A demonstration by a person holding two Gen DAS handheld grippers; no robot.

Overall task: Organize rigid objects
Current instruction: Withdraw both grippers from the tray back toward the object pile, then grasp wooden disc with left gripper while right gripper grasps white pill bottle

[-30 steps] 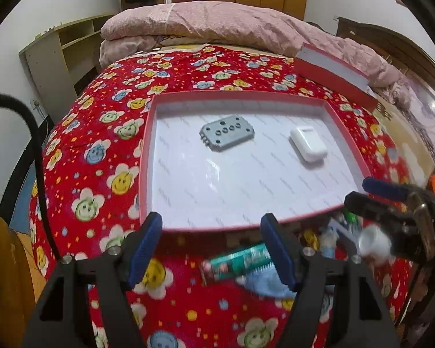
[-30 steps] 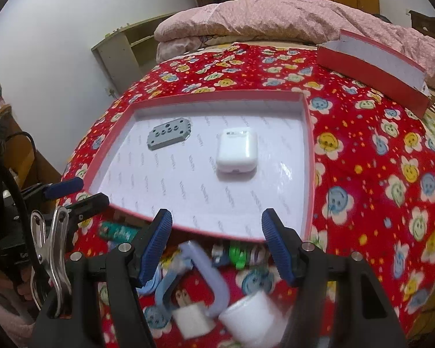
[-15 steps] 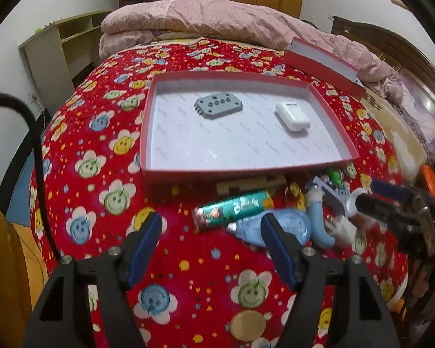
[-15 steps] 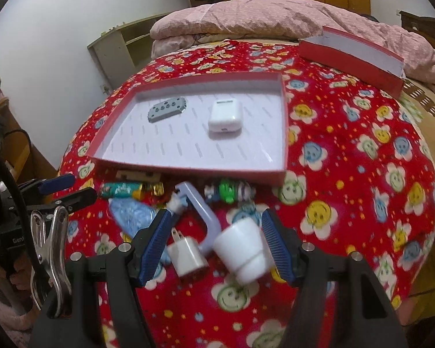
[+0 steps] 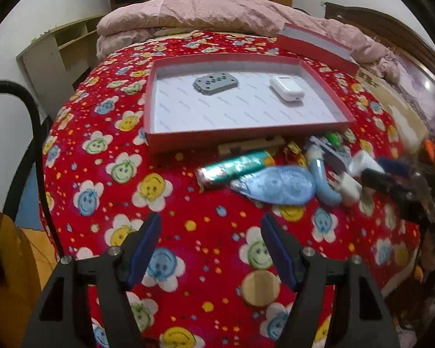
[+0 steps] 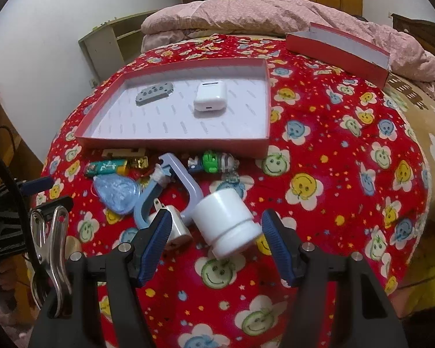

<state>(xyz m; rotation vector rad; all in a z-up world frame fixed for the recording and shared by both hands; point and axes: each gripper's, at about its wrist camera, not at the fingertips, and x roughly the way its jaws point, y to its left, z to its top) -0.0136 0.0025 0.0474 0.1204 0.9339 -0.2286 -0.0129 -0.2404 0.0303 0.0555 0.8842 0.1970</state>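
Red flowered bedspread point(image 6: 333, 145): both tongs, left tongs point(image 5: 210, 232) and right tongs point(image 6: 214, 229), gape empty; straddle the white plastic jar point(image 6: 224, 226) squarely before carrying it to the red tray point(image 6: 174, 142).

No legible text. Green tube point(image 5: 235, 168) has white lettering, too blurred to read in either wrist view. Tray liner point(image 5: 240, 110) shows a faint repeated print, unreadable too.

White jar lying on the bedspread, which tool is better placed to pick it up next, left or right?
Right. The right tool is open with the white jar lying just ahead between its fingers; the left tool faces bare bedspread, farther off.
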